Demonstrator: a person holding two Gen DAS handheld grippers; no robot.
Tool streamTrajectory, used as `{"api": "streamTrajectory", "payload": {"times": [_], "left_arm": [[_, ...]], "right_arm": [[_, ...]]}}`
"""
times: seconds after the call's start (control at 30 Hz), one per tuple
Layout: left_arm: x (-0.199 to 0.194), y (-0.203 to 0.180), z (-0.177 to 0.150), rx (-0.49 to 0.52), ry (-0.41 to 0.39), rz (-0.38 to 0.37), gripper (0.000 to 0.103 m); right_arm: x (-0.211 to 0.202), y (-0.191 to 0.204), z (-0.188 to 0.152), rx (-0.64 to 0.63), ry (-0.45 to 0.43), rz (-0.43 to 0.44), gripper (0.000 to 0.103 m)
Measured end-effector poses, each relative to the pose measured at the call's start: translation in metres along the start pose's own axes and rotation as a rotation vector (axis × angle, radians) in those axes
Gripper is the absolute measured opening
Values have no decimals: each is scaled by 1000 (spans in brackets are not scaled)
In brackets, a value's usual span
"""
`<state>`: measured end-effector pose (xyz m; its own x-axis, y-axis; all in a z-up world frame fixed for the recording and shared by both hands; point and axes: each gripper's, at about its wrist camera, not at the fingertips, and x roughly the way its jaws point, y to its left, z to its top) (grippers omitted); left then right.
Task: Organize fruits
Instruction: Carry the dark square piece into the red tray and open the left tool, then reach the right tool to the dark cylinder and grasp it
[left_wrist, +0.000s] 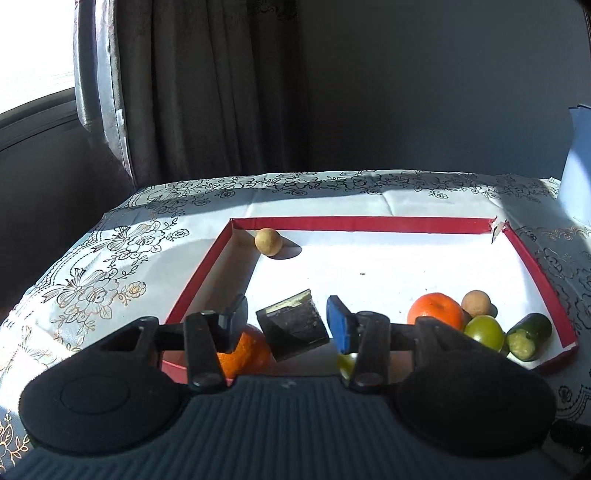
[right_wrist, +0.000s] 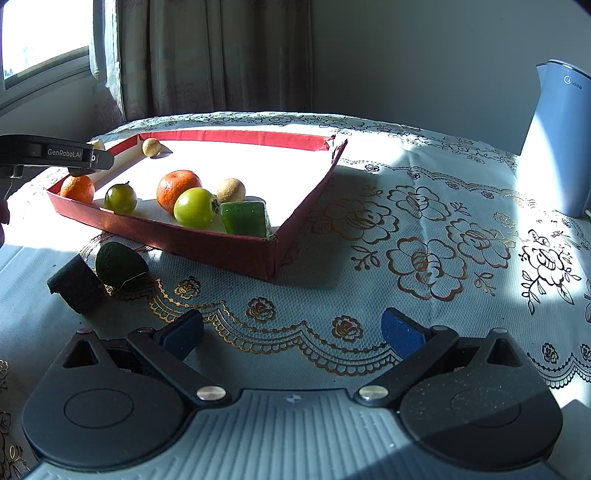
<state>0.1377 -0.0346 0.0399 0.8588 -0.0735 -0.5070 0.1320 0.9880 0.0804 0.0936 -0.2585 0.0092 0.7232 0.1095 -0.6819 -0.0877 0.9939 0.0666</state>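
Observation:
A shallow red tray (left_wrist: 369, 223) holds the fruit. My left gripper (left_wrist: 288, 319) hangs open over its near left corner, above a tangerine (left_wrist: 243, 350) and a green tomato (left_wrist: 347, 363). A dark blocky shape (left_wrist: 291, 328) shows between the pads; I cannot tell whether it is a shadow or a solid thing. Further right lie a second tangerine (left_wrist: 436, 310), a green tomato (left_wrist: 484, 330), a cucumber piece (left_wrist: 528, 336) and a tan ball fruit (left_wrist: 476, 302). My right gripper (right_wrist: 291, 332) is open over the cloth. An avocado (right_wrist: 118, 264) lies outside the tray (right_wrist: 221, 247).
Another tan ball fruit (left_wrist: 268, 242) sits in the tray's far left corner. A dark block (right_wrist: 74, 284) lies beside the avocado. A white kettle (right_wrist: 554, 140) stands at the back right. The flowered tablecloth (right_wrist: 424, 240) drops off at the far and left edges, with curtains behind.

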Motion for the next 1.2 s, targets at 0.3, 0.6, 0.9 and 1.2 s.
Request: {"api": "streamTrajectory", "payload": {"times": [0.3,0.6,0.9,1.2], "left_arm": [[-27,3,-10,-13,-37,16,96],[-62,20,-40,-47,12,58,103],[-68,45,-69,-97,55,83,103],[-70,52,-77,-118,54,66,103]], "right_arm": [[0,0,0,0,0,0,103],[-5,-2,-1,17,-36,8,103],[-30,24,-8,-58,-150,68,103],[-45,75,-15,-168,-175,226,102]]}}
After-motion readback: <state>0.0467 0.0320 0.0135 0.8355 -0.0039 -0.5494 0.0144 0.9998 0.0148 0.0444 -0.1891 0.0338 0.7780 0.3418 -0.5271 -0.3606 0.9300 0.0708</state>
